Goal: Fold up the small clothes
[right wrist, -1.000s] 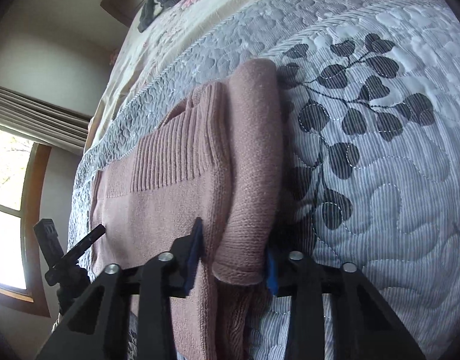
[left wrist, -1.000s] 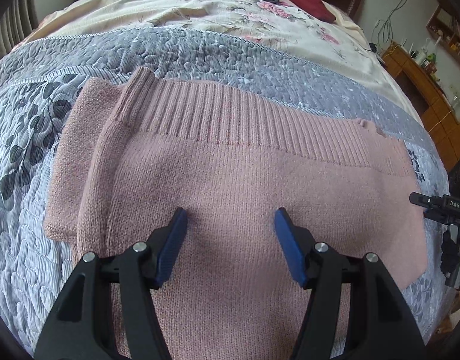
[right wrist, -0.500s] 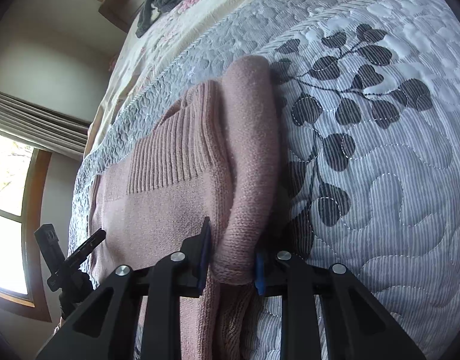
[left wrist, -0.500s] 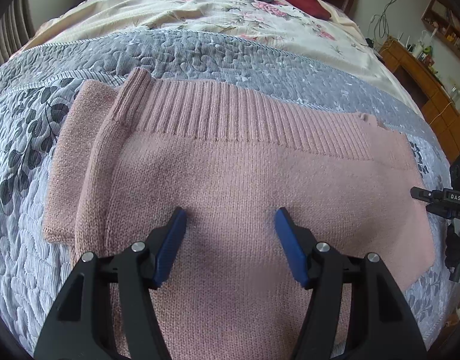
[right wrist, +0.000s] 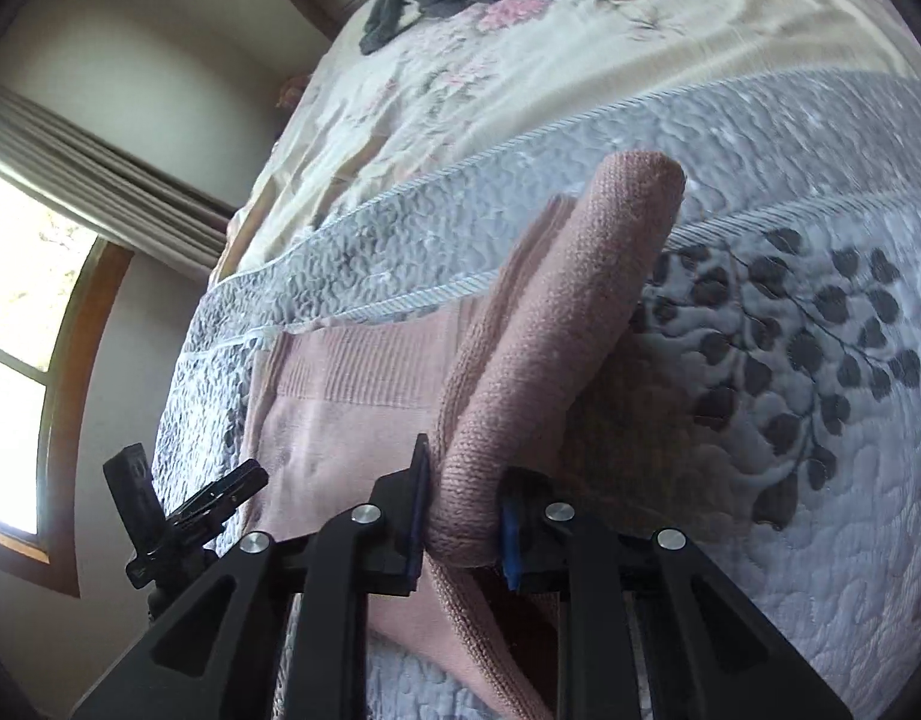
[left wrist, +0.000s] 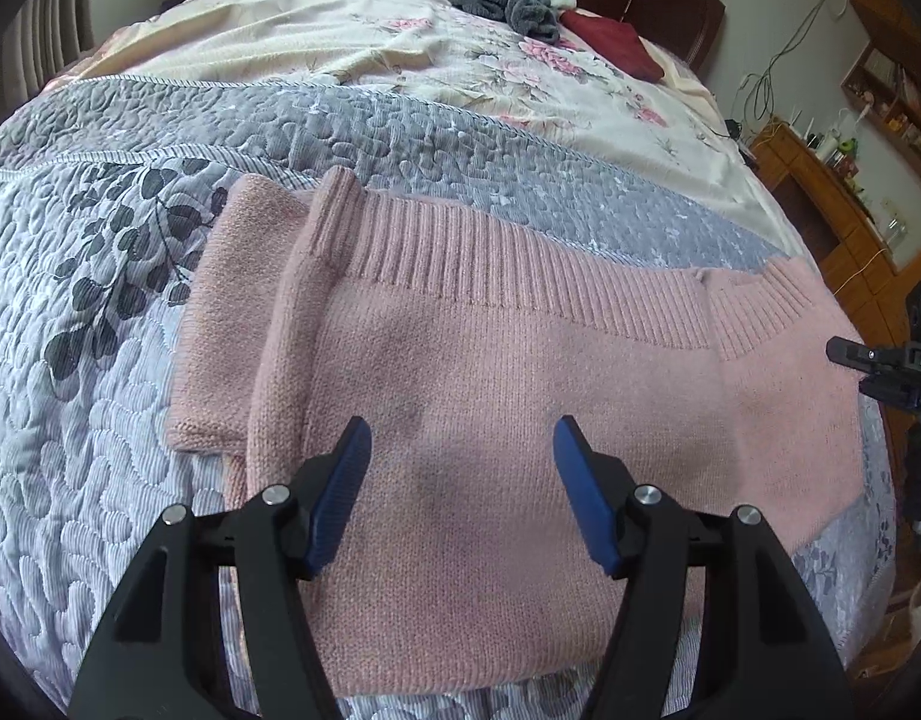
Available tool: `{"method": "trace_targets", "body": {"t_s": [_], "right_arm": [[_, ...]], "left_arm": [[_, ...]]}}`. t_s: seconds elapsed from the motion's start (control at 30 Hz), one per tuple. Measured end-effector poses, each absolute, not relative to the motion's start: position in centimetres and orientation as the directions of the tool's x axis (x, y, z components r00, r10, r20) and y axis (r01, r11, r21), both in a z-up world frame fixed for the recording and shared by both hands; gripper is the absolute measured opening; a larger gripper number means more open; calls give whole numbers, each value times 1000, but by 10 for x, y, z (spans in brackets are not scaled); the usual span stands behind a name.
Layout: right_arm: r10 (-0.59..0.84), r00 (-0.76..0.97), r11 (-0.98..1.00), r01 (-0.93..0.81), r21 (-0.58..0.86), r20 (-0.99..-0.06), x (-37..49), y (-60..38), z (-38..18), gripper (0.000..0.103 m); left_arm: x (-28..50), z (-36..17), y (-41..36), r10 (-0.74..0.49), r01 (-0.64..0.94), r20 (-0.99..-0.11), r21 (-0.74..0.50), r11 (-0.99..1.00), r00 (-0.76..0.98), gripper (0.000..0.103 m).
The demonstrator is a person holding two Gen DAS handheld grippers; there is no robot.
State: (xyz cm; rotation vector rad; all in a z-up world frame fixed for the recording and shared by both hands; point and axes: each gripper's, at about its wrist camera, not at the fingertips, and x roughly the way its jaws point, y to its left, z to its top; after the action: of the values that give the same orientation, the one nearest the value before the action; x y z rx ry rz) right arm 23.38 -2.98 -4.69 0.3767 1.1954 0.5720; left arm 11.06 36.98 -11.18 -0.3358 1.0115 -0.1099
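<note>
- Pink knitted sweater lies flat on grey quilted bedspread.
- Left gripper hovers over it, fingers wide, empty.
- Right gripper low (tilted sideways), clamping folded pink sleeve.

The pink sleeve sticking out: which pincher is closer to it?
Right. The right gripper is clamped on the sleeve end. The left gripper hangs open over the sweater's body, beside it.

Your left wrist camera is looking down across the bed; your right is hugging the shared pink sweater closely.
</note>
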Motion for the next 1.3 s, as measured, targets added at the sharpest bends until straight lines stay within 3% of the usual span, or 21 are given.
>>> {"method": "trace_targets", "body": {"t_s": [0.23,0.5,0.53,0.57,0.7,0.77,1.0,1.13,1.3], "right_arm": [[540,184,815,-358,456,-821,233,69,-34,18],[466,118,851,-331,407,-877,238,112,-80,18],[472,107,850,-318,420,-875,239,113,-85,19],[490,84,843,-299,447,-868,240,113,-91,28],[584,18,795,-213,568,-811,241,108,-104,40],[648,-18,749,-166,641,-761,242,102,-107,51],[729,26,681,-125,721,-684,239,57,-72,52],[664,113,747,-148,648,-740,234,16,-60,53],[618,132,786,-105,609,-775,226,-30,-85,53]], "left_arm": [[101,-106,380,-281,-63,-791,-372,926,543,63],[95,-107,385,-316,-62,-777,-412,909,544,63],[95,-107,385,-321,-61,-774,-418,906,545,63],[94,-107,385,-326,-59,-772,-423,904,546,63],[95,-104,384,-354,-52,-759,-452,890,546,63],[96,-103,382,-383,-50,-746,-485,873,544,63],[111,-100,358,-504,-33,-680,-611,791,533,64],[133,-106,334,-568,-39,-655,-671,740,498,66],[164,-123,307,-618,-73,-651,-712,698,440,66]]}}
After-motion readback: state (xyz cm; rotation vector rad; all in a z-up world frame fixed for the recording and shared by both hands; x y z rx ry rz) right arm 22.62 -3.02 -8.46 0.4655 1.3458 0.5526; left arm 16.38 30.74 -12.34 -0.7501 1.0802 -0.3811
